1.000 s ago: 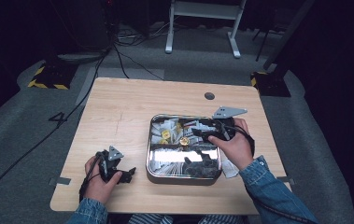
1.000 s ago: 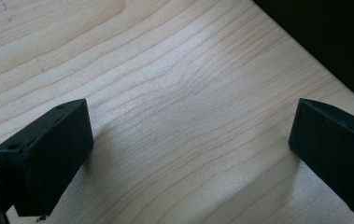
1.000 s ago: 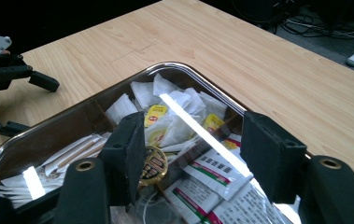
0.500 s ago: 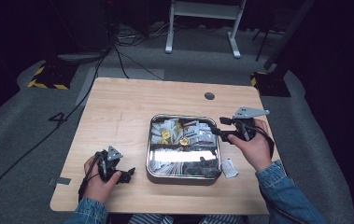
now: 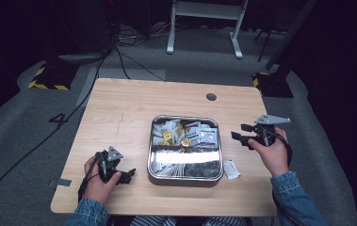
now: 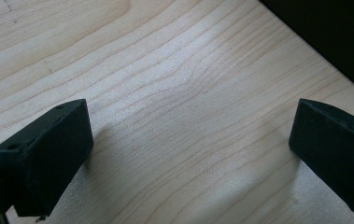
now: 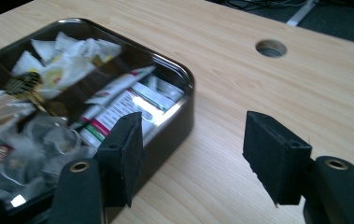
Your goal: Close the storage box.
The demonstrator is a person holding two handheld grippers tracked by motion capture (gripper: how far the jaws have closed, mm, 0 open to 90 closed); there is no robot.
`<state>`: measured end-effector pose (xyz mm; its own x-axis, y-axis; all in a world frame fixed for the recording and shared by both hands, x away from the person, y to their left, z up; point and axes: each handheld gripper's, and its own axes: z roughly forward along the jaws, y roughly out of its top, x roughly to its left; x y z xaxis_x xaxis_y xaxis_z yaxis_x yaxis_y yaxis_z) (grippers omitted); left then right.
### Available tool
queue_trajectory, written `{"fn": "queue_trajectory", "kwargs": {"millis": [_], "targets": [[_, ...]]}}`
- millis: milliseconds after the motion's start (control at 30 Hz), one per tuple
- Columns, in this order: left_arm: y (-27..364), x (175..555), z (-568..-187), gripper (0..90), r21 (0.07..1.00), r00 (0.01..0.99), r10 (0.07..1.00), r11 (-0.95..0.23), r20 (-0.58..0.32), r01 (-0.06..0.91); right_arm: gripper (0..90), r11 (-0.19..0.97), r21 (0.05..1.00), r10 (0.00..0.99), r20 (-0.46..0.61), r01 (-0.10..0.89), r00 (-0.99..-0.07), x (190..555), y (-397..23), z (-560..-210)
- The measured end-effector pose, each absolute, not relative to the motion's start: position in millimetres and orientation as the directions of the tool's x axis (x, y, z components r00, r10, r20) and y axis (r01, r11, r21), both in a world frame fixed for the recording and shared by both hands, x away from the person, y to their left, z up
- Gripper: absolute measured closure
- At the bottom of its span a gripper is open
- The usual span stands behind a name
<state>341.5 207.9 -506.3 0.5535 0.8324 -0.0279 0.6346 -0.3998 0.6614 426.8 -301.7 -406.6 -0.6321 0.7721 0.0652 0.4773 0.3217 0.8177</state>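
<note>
A shiny metal tin (image 5: 150,155) sits mid-table, holding several sachets (image 5: 199,134) and a small gold piece (image 5: 184,141). My right gripper (image 5: 239,132) hovers over bare wood just right of the tin, jaws pointing left at it. In the right gripper view the right gripper (image 7: 193,149) stands open with nothing between its pads; its jaws have just opened a little wider, and the tin's corner (image 7: 184,79) lies by the left jaw. My left gripper (image 5: 128,175) rests near the front left edge. In the left gripper view the left gripper (image 6: 188,140) is open over plain wood.
A small white sachet (image 5: 231,169) lies on the table by the tin's front right corner. A round cable hole (image 5: 211,97) is in the far part of the tabletop, also in the right gripper view (image 7: 270,48). Cables and a stand are on the floor beyond.
My right hand has moved to the right, from over the tin to the bare table beside it. The left hand has stayed put.
</note>
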Motion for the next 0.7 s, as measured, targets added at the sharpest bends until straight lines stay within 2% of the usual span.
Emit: {"fn": "queue_trajectory", "kwargs": {"millis": [67,300,700], "targets": [[208.1,341.7,-506.2,0.0,0.662,0.555,0.832,-0.401,-0.028,0.634,38.6,0.302,0.812,0.786,0.084,0.5,-0.612,429.1,-313.9,-419.2],[208.1,341.7,-506.2,0.0,0.662,0.555,0.832,-0.401,-0.028,0.634,38.3,0.349,0.791,0.778,0.054,0.503,-0.626,433.4,-333.1,-440.2],[208.0,341.7,-506.3,0.0,0.661,0.555,0.831,-0.4,-0.029,0.635,36.4,0.305,0.758,0.825,0.092,0.577,-0.557,438.1,-354.5,-474.2]]}}
